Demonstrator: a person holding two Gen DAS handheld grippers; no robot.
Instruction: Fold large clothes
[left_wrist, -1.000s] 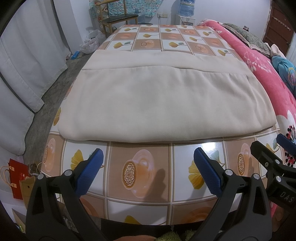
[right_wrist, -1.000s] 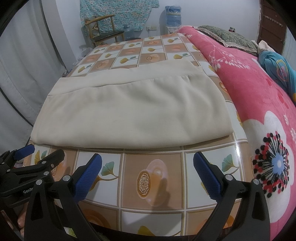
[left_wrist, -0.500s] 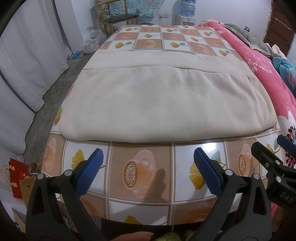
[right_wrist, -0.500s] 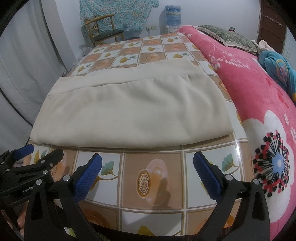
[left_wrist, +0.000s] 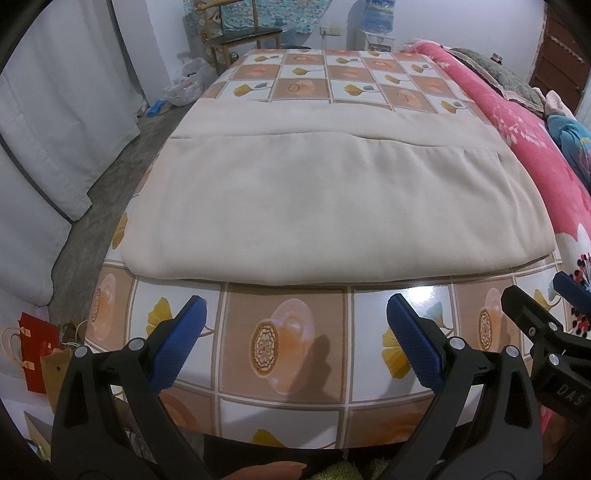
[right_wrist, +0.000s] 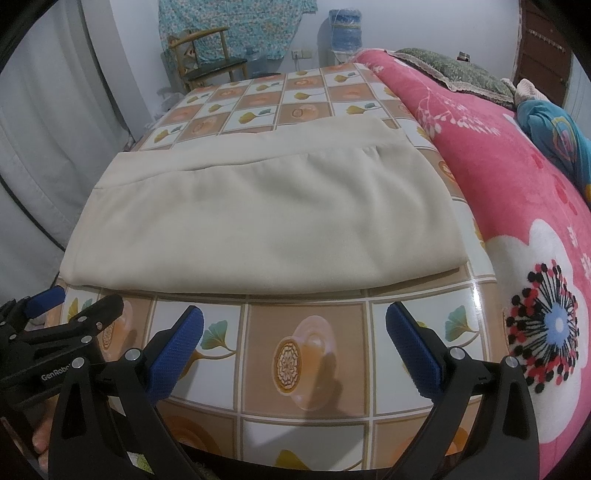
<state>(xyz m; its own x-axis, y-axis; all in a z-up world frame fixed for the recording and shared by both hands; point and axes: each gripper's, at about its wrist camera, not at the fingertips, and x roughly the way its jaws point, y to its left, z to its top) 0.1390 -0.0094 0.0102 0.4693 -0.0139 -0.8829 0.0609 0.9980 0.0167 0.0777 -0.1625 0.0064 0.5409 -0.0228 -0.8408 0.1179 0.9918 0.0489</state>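
Note:
A large beige garment (left_wrist: 332, 206) lies folded flat on the tiled-pattern table (left_wrist: 288, 339), an upper layer ending short of the far edge of the layer below. In the right wrist view the same beige garment (right_wrist: 266, 221) fills the table's (right_wrist: 306, 350) middle. My left gripper (left_wrist: 295, 343) hovers open over the table's near edge, short of the garment's front fold, with nothing between its blue pads. My right gripper (right_wrist: 295, 347) is likewise open and empty, just to the right of the left one. Each gripper shows at the edge of the other's view.
A pink floral blanket (right_wrist: 517, 206) covers a bed along the table's right side. White curtains (left_wrist: 48, 122) hang at the left over a grey floor. A wooden chair (left_wrist: 240, 37) and a water bottle (right_wrist: 345, 33) stand beyond the far end. Red paper bags (left_wrist: 33, 350) sit low left.
Both grippers have stayed almost still and open. A fingertip has come into view at the bottom edge of the left wrist view.

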